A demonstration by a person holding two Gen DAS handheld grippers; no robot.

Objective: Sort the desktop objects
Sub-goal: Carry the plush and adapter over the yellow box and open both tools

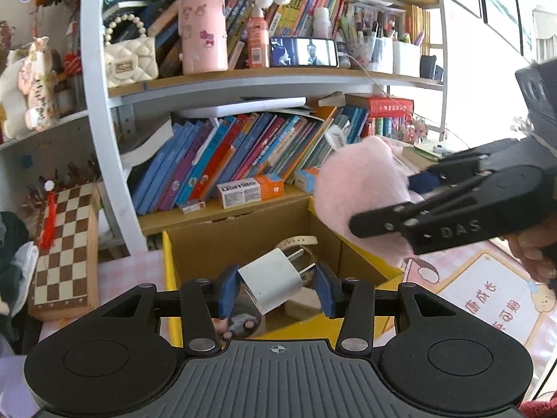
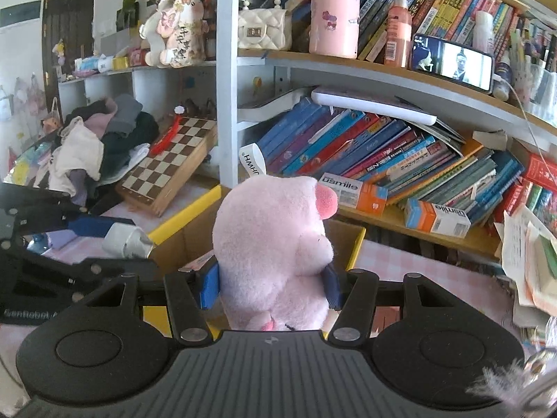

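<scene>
The left tongs (image 1: 276, 287) clamp a white plastic plug adapter (image 1: 273, 284) above the yellow-edged cardboard box (image 1: 243, 240). The right tongs (image 2: 273, 287) squeeze a pink plush pig (image 2: 275, 244) (snout up) over the same box.

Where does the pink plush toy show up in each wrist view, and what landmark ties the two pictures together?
Left wrist view: pink plush at right of centre, clamped by the right gripper, above the cardboard box.
Right wrist view: pink plush at centre, between the right gripper's pads.
Shared landmark: the chessboard leaning by the white shelf post.
</scene>
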